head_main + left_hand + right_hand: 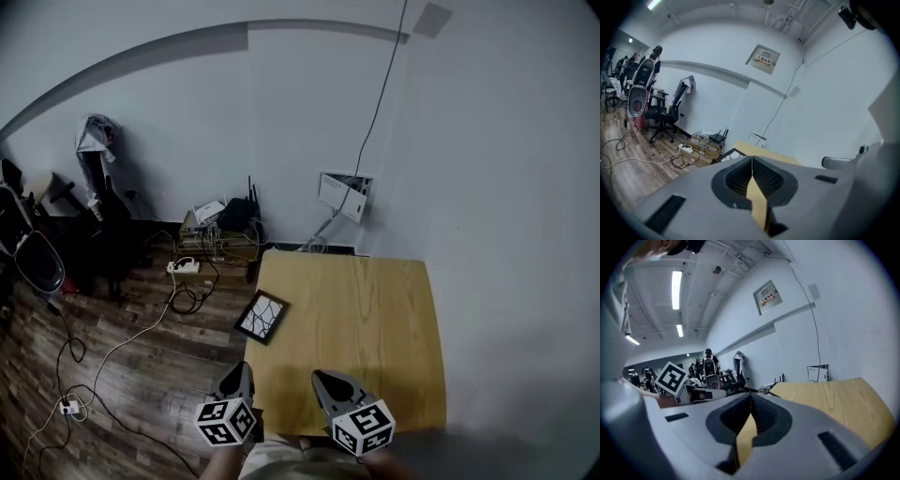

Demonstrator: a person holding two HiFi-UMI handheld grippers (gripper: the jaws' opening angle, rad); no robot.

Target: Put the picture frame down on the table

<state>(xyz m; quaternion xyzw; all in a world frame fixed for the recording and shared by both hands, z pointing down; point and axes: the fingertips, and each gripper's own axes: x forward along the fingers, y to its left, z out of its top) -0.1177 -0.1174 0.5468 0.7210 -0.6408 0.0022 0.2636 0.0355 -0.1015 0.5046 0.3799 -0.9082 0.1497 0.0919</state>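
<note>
The picture frame (262, 317) is small and dark-edged, with a white picture crossed by black lines. It sits at the left edge of the wooden table (375, 309), partly past that edge; I cannot tell if it lies flat. My left gripper (240, 377) is shut and empty at the table's near-left corner, well short of the frame. My right gripper (324, 382) is shut and empty over the near edge. The left gripper view has the jaws (752, 159) closed together, with the frame (729, 154) just beyond them. In the right gripper view the jaws (751, 397) are closed over the tabletop (834, 399).
Left of the table, the wood floor carries a power strip (184, 266), loose cables (103, 361) and a low shelf with routers (220, 230). Office chairs (37, 244) stand at the far left. A white wall box (344, 195) hangs behind the table, with a cable running up the wall.
</note>
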